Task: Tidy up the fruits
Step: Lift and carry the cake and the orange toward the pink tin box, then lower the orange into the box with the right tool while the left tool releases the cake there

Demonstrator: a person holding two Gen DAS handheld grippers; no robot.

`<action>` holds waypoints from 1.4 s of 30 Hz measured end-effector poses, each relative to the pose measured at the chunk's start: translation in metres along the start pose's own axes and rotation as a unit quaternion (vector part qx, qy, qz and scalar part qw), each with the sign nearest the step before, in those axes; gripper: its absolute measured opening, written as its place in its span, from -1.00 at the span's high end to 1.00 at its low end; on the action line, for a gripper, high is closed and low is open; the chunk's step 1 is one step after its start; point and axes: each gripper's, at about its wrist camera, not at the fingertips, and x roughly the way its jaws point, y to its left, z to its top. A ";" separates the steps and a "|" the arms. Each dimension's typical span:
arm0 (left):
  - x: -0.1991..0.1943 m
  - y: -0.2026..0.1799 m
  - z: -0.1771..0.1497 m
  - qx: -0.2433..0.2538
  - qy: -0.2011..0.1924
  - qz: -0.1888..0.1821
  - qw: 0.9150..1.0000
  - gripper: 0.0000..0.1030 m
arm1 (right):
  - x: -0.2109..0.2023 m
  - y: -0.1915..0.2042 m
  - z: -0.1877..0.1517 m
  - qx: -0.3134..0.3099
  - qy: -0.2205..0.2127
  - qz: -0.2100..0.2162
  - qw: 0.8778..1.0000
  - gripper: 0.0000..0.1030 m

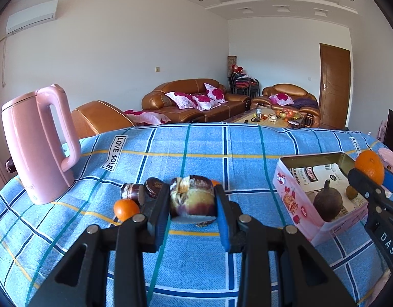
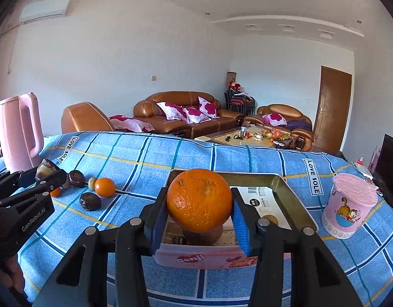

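My left gripper (image 1: 192, 197) is shut on a purple and yellow fruit (image 1: 192, 200) and holds it just above the blue checked cloth. My right gripper (image 2: 199, 204) is shut on a large orange (image 2: 199, 199), which hangs over the near end of the open pink tin box (image 2: 285, 186). Inside the box lie a dark brown fruit (image 1: 327, 203) and a small greenish one (image 1: 351, 192). A small orange (image 2: 104, 187), dark fruits (image 2: 90, 201) (image 2: 77, 178) and a small green fruit (image 2: 92, 181) rest on the cloth to the left of the box.
A pink kettle (image 1: 37, 143) stands at the table's far left. Right of the box stands a pink cup with a cartoon cat (image 2: 349, 206). The cloth-covered table (image 1: 196, 148) ends at its far edge before brown sofas (image 1: 193, 99) and a coffee table.
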 end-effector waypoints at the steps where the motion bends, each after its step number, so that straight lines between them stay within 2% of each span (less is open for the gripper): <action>1: 0.000 -0.002 0.000 0.001 0.000 -0.001 1.000 0.32 | 0.000 -0.003 0.000 0.001 -0.001 -0.002 1.000 0.06; 14: 0.000 -0.033 0.003 0.015 -0.001 -0.021 1.000 0.32 | 0.000 -0.038 0.002 0.021 -0.004 -0.027 0.999 0.06; 27: 0.001 -0.068 0.006 0.036 -0.007 -0.042 0.998 0.32 | 0.002 -0.086 0.006 0.045 -0.009 -0.073 0.996 0.06; 34: 0.005 -0.090 0.010 0.041 -0.008 -0.066 0.997 0.32 | 0.007 -0.121 0.006 0.076 -0.001 -0.103 0.992 0.06; 42: 0.015 -0.137 0.017 0.061 -0.004 -0.105 0.993 0.32 | 0.019 -0.128 0.007 0.081 0.009 -0.110 0.991 0.06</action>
